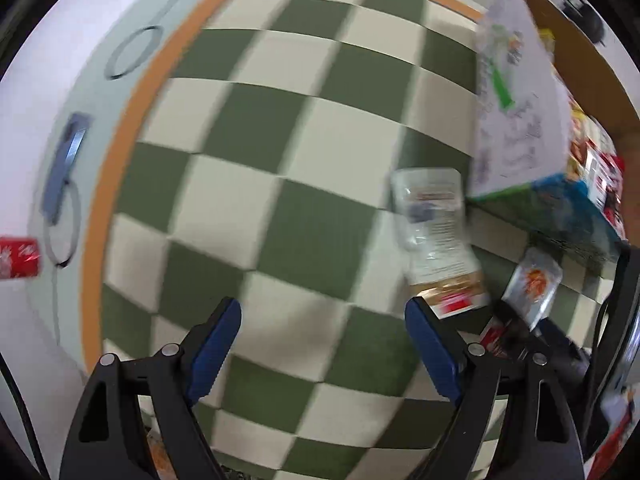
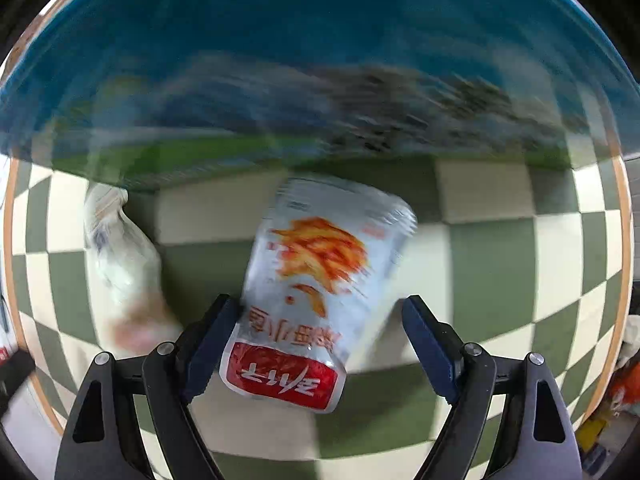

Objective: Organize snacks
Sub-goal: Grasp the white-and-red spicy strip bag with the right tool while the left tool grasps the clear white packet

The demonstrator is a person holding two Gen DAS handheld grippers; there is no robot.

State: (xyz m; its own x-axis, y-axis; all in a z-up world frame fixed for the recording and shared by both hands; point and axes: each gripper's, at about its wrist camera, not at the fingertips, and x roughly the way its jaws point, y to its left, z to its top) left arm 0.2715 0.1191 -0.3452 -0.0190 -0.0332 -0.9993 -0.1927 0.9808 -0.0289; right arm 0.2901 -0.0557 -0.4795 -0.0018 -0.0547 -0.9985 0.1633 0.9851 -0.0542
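A silver snack packet (image 2: 320,280) with an orange print and a red label lies on the green-and-cream checked cloth (image 2: 500,264). It sits between the fingers of my right gripper (image 2: 320,300), which points down at it. Those jaws stand wide: the left pad is at the packet's edge and the right pad is clear of it. A clear packet (image 2: 124,264) with a red end lies to its left. My left gripper (image 1: 322,320) is open over bare cloth, with the clear packet (image 1: 436,240) just right of its right finger and the silver packet (image 1: 534,280) beyond.
A blue-sided box (image 1: 552,208) holding several snack packs stands at the right, with a printed flap (image 1: 516,112) raised; its blue wall (image 2: 320,60) fills the top of the right wrist view. A red can (image 1: 18,258) and a blue flat device (image 1: 64,168) lie left of the cloth's orange border (image 1: 116,184).
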